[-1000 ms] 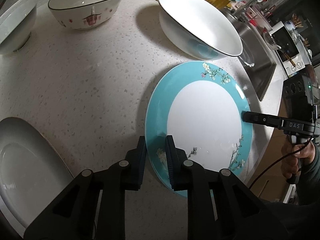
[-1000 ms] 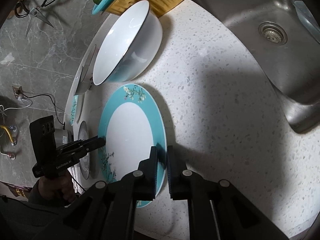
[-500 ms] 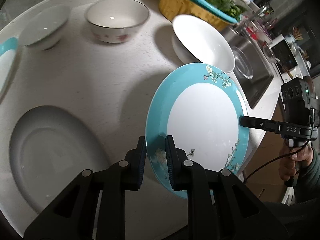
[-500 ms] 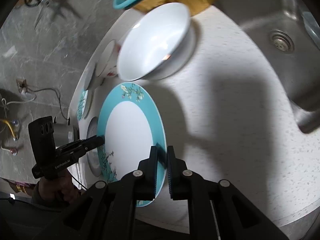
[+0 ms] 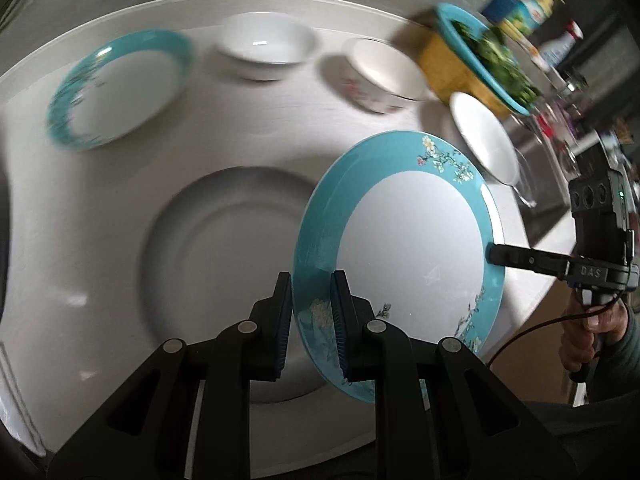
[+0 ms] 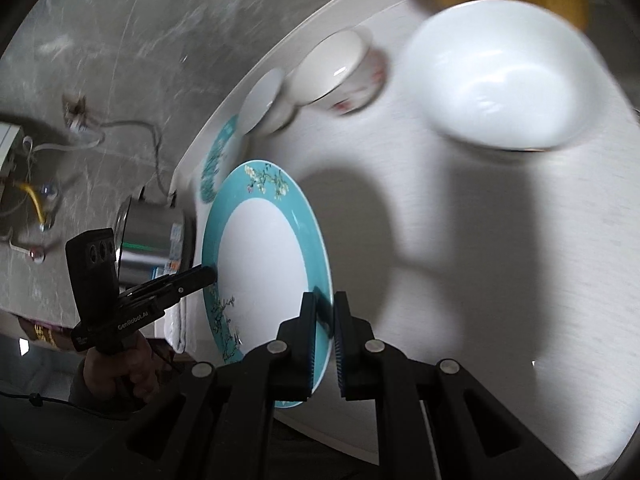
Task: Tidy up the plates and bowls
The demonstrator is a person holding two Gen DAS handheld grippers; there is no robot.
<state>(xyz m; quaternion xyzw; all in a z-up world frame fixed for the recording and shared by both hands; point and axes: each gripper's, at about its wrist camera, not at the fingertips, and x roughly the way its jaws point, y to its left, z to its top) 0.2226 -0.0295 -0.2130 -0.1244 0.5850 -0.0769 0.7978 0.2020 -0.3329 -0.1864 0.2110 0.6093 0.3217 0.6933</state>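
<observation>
blue plate (image 5: 404,248): up off the white counter (image 5: 248,136) now, it lay flat before | left gripper (image 5: 310,316): pinching its rim at 6 o'clock | right gripper (image 6: 322,334): pinching the far rim | gray plate (image 5: 224,256): now under it at 9 o'clock, earlier far left

Both grippers matte black plastic. Left gripper (image 5: 310,320): fingers (image 5: 280,320) flat with ribbed blue pads, angular triangulated linkage arms, round silver pivot screws. Right gripper (image 6: 322,340) same build; its body in the left view has white "DAS" lettering, three round lenses, a green LED and a thin black cable. Left body marked "GenRobot.AI". Dark grey-green sleeve (image 5: 624,344).
</observation>
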